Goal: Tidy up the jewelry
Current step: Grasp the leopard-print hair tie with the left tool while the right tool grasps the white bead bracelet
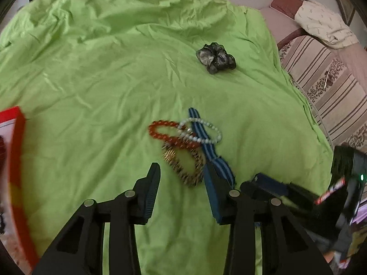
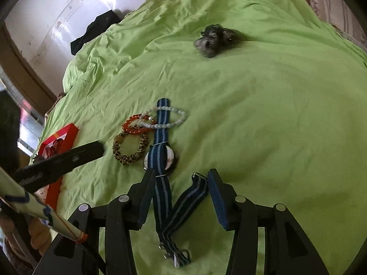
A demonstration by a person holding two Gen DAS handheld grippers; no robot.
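On the green sheet (image 1: 91, 80) lies a small pile: a red bead bracelet (image 1: 165, 135), a white pearl bracelet (image 1: 204, 129) and a leopard-print scrunchie (image 1: 183, 167). My left gripper (image 1: 182, 180) stands open just over the scrunchie's near edge. A watch (image 2: 160, 159) with a blue striped strap (image 2: 164, 206) lies folded between the fingers of my right gripper (image 2: 181, 176), which is open; the strap runs beside the left pad. The scrunchie (image 2: 129, 150) and both bracelets (image 2: 134, 123) sit to its left. A grey scrunchie (image 1: 215, 60) lies apart, farther back.
A red box (image 2: 62, 142) with red items inside sits at the sheet's left edge, beside the left gripper's finger (image 2: 87, 154). A striped, patterned cushion (image 1: 325, 87) borders the sheet on the right. Black cloth (image 2: 91, 32) lies at the far edge by the wall.
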